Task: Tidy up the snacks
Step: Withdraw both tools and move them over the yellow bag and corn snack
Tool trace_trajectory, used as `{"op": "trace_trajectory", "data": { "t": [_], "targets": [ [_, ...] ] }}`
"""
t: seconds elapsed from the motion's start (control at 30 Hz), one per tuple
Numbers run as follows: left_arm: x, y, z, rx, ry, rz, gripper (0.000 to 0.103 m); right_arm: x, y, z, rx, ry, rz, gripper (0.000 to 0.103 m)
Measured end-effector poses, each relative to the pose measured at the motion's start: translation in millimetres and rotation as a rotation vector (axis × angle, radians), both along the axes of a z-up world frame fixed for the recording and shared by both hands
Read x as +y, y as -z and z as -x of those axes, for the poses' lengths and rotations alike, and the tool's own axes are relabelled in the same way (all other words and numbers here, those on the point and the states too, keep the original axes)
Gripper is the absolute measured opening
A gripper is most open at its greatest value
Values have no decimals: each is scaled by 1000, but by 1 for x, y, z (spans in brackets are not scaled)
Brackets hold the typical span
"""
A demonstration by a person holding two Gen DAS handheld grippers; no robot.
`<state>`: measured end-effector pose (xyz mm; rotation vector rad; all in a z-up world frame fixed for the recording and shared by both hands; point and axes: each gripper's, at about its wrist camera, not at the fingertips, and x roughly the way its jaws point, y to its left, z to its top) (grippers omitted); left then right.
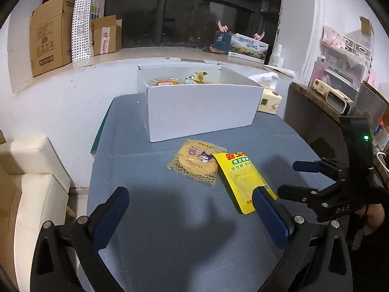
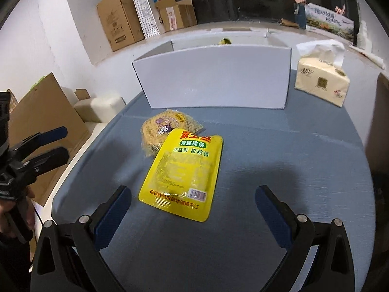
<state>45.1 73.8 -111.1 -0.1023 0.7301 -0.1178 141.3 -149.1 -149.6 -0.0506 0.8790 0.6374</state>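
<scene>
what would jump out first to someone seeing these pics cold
The bright yellow snack pouch lies flat on the blue tablecloth, overlapping a clear pack of round tan crackers. Behind them stands an open white cardboard box with a few snacks inside. Both grippers, left and right, hover open and empty.

Back ledge by the dark window (image 1: 194, 22) was stacked with junk: a tall cardboard box (image 1: 49, 35), a polka-dot paper bag (image 1: 83, 24) leaning beside it, and a smaller open carton (image 1: 107, 35). Further along sat a long printed gift box (image 1: 248, 47). On the blue worktop (image 2: 279, 170) there was a pack of tissues (image 2: 321, 82) with one sheet sticking up. A cream sofa (image 1: 31, 170) sat off to the side, flat cardboard (image 2: 46, 112) propped near it.
</scene>
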Motion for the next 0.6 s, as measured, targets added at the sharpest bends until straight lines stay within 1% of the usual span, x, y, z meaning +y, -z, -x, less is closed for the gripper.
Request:
{"op": "trace_trajectory", "data": {
  "t": [0.13,0.27,0.33,0.4,0.47,0.5,0.6],
  "targets": [
    [8,0,2,0,-14,20,103,12,5,-15,50,15,5,103],
    [12,-3,3,-6,-24,29,103,37,14,-35,83,14,55,103],
    [12,-5,5,-12,-23,29,103,53,19,-40,67,4,117,103],
    [12,-5,5,-14,-23,27,103,70,27,-43,40,7,215,103],
    [12,-5,6,-17,-27,31,103,81,36,-47,40,10,263,103],
    [12,-4,6,-19,-24,40,103,84,41,-49,52,9,283,103],
    [10,4,4,-4,-12,55,103,86,43,-49,39,3,268,103]
  ]
}}
